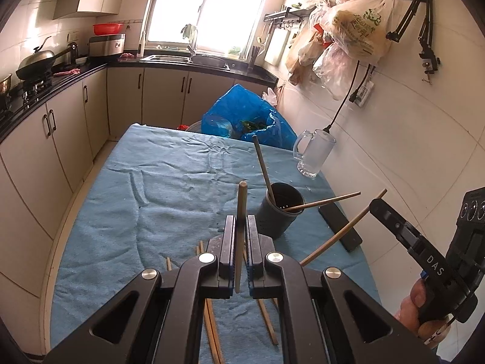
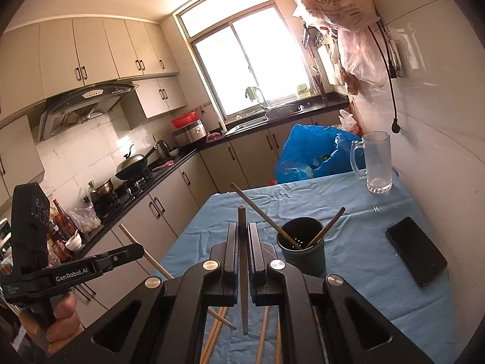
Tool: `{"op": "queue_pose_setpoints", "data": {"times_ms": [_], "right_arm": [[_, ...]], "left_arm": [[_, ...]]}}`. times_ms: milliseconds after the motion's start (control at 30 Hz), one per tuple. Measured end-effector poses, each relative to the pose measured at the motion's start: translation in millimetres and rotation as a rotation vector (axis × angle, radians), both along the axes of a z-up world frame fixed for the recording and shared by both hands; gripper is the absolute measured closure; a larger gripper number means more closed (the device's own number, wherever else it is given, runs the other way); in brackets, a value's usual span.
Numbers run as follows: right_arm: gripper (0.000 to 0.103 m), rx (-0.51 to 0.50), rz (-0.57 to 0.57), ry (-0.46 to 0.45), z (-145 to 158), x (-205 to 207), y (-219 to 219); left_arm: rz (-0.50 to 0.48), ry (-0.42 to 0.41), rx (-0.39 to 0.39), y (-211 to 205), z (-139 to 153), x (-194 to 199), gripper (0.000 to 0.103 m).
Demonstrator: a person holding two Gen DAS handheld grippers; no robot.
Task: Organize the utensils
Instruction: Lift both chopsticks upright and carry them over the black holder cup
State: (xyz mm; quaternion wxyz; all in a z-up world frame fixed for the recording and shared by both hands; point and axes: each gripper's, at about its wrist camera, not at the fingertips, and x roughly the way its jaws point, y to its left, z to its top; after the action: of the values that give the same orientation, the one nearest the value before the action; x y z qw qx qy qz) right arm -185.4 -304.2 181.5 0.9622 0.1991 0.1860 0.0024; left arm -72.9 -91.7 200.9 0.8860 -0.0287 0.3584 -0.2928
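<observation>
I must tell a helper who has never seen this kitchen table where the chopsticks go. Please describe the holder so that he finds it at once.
Find the table under the blue cloth. Toward the wall side stands the dark round holder, upright, with two chopsticks leaning out of it. The glass mug is clear and has a handle, and the black phone lies flat; only the holder is dark, tall and open-topped.

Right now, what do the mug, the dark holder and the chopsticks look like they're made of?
Mug: clear glass, see-through and glossy. Holder: probably matte dark plastic, though coated metal is possible; holes dot its base. Chopsticks: wood or bamboo, going by the dull tan-brown.
</observation>
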Motion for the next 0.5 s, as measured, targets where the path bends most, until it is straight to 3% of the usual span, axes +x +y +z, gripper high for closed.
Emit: {"op": "queue_pose_setpoints", "data": {"times_ms": [500], "right_arm": [[0.098,-0.005,-0.026,-0.021,9.2,-8.3,-11.0]], "left_arm": [[-0.034,-0.008,0.014,-18.7,5.9,2.5,0.098]]}}
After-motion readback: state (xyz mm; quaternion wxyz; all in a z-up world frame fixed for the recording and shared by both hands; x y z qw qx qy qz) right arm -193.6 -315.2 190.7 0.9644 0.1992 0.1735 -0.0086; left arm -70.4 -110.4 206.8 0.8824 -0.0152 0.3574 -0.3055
